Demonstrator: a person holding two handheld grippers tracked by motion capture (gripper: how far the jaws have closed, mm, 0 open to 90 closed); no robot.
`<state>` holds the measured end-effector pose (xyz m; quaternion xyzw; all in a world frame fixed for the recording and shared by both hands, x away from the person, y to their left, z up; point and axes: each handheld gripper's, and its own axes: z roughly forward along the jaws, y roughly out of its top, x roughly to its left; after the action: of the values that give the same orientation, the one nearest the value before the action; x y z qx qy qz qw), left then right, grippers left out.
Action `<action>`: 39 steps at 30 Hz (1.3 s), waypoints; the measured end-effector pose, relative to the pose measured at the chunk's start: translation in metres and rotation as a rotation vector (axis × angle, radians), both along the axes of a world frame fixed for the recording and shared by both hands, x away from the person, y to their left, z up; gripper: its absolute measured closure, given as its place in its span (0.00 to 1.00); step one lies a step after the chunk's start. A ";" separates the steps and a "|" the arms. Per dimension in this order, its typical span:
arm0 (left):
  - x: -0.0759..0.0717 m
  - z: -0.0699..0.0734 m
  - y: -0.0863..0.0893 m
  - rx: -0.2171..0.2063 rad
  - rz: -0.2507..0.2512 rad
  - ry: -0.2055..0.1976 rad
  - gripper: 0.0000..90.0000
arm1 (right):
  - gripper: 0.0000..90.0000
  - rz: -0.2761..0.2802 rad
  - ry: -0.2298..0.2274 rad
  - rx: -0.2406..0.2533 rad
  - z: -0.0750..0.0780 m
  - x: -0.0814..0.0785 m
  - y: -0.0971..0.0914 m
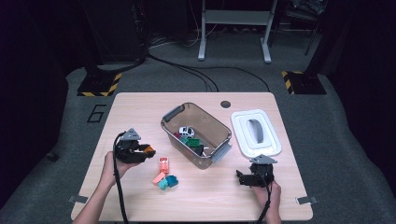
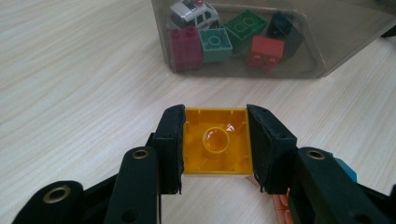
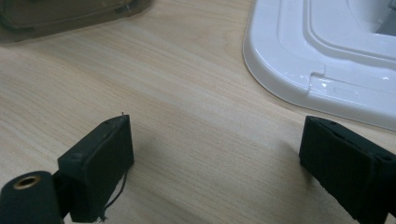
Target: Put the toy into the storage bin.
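- The left gripper (image 2: 215,140) is clamping its fingers (image 2: 170,140) on an orange brick (image 2: 215,142), one finger on each side, with the brick's hollow underside and round centre tube facing the camera that rides on it.
- In the high view the left gripper (image 1: 145,151) is hovering over the left half of the bench (image 1: 140,105), with the orange brick (image 1: 149,150) showing at its tip, near the clear bin (image 1: 173,113) but apart from it.
- The clear bin is sitting mid-bench and holding a toy car (image 2: 194,13), a maroon brick (image 2: 185,46), a teal brick (image 2: 215,43), a green brick (image 2: 244,27) and a red brick (image 2: 266,51).
- A few loose bricks (image 1: 164,175) are lying on the bench in front of the bin, between the two hands.
- The right gripper (image 1: 240,178) is resting low at the right front of the bench, its fingers (image 3: 100,163) standing wide apart with bare wood between them.
- The white lid (image 1: 256,132) is lying flat just beyond the right gripper, to the right of the bin.
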<state>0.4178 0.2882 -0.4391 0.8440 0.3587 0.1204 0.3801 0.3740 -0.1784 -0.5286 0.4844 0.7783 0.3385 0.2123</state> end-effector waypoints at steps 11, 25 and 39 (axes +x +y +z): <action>0.009 0.017 -0.001 -0.012 0.003 -0.020 0.66 | 0.10 0.000 0.000 0.000 0.000 0.000 0.000; 0.025 0.048 -0.015 -0.018 -0.010 -0.061 0.65 | 0.10 0.001 0.000 0.000 0.000 0.000 0.000; 0.042 0.075 -0.042 -0.014 -0.045 -0.087 0.65 | 0.10 0.000 0.000 0.000 0.000 0.000 0.000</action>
<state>0.4597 0.2463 -0.3641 0.8430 0.3236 0.1460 0.4040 0.3740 -0.1785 -0.5287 0.4842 0.7783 0.3386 0.2122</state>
